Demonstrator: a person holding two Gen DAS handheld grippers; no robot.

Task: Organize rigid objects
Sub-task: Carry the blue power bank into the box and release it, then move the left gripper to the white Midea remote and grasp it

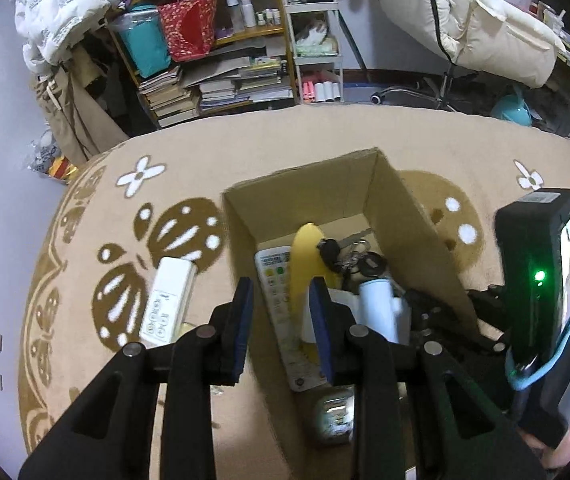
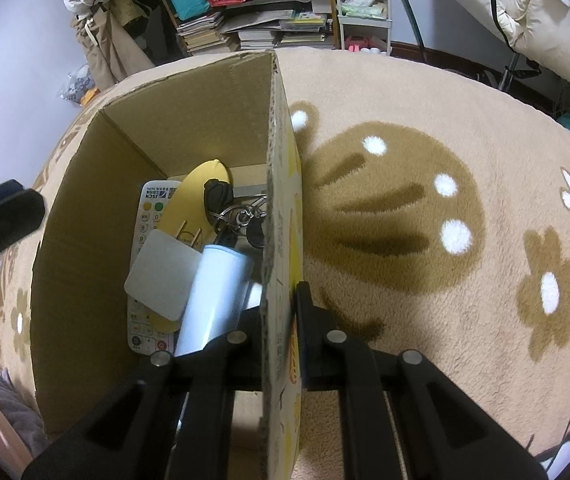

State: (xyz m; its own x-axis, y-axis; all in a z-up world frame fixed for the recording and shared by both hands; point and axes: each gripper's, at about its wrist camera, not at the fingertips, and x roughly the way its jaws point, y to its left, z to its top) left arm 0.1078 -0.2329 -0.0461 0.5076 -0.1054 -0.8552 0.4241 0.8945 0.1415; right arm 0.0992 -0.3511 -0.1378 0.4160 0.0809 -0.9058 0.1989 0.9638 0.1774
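Keys (image 1: 349, 258), a white remote (image 1: 281, 300) and a yellow board (image 1: 305, 268) lay in the brown cardboard box (image 1: 325, 184), whose wall the right gripper (image 2: 281, 312) pinched, while the left gripper (image 1: 283, 312) hung wide open, empty.

Even, soft indoor light fills both views. Strong fisheye bending curves the rug (image 1: 245, 152) edges, with black vignette corners. A green lamp (image 1: 539, 276) glows; the nearest items blur slightly.
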